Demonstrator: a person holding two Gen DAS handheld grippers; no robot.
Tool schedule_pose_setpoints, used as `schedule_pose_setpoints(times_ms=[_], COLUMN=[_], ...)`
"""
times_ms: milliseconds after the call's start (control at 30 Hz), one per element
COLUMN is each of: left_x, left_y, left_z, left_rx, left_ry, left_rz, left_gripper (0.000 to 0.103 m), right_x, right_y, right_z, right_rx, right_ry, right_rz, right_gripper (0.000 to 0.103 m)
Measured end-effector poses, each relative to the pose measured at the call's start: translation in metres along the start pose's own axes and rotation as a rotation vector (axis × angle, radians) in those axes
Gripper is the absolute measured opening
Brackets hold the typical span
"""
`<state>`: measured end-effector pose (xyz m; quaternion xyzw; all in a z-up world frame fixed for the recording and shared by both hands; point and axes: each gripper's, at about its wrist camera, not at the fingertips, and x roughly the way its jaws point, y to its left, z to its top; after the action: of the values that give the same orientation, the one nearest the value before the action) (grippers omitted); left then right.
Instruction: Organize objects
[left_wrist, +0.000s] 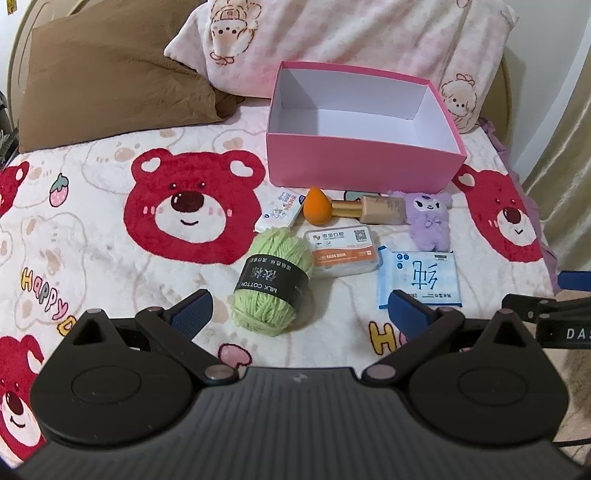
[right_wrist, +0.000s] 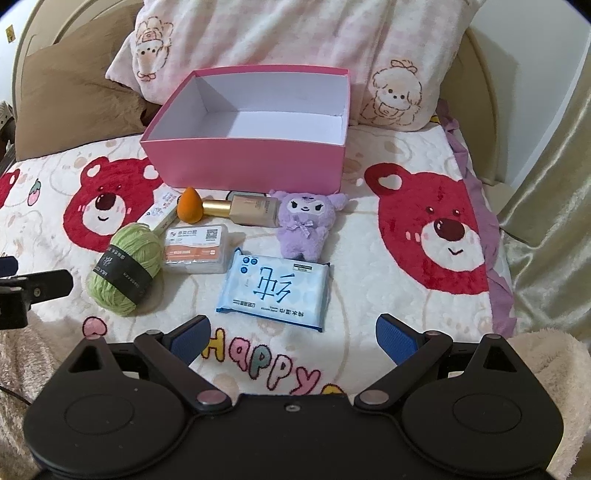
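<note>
Yarn ball (left_wrist: 271, 281) and wet-wipes pack (right_wrist: 274, 288) lie before my left gripper (left_wrist: 300, 309) and right gripper (right_wrist: 293, 336), both fingers spread, empty.

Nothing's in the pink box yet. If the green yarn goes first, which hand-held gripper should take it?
Left, probably. The green yarn lies straight ahead of the open left hand-held gripper. From the open right hand-held gripper it sits far off to the left, with the wipes pack directly ahead instead.

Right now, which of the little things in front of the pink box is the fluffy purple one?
The purple plush toy, at the right end of the row beside the foundation bottle. It alone is furry with a face; the others are packets, yarn, sponge.
</note>
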<state>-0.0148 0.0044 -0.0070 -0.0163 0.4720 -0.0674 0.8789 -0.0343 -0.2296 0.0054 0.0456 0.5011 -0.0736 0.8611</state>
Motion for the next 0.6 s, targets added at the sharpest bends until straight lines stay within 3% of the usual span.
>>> schedule_pose_setpoints(times_ms=[600], left_x=[-0.005], left_y=[0.012], left_z=[0.0], left_rx=[-0.043], left_ry=[0.013], left_rz=[-0.055], left_gripper=[0.102], right_x=[0.0], right_y=[-0.002], right_z=[-0.002], right_rx=[-0.002], right_ry=[0.006], right_rz=[0.005], right_gripper=[0.098])
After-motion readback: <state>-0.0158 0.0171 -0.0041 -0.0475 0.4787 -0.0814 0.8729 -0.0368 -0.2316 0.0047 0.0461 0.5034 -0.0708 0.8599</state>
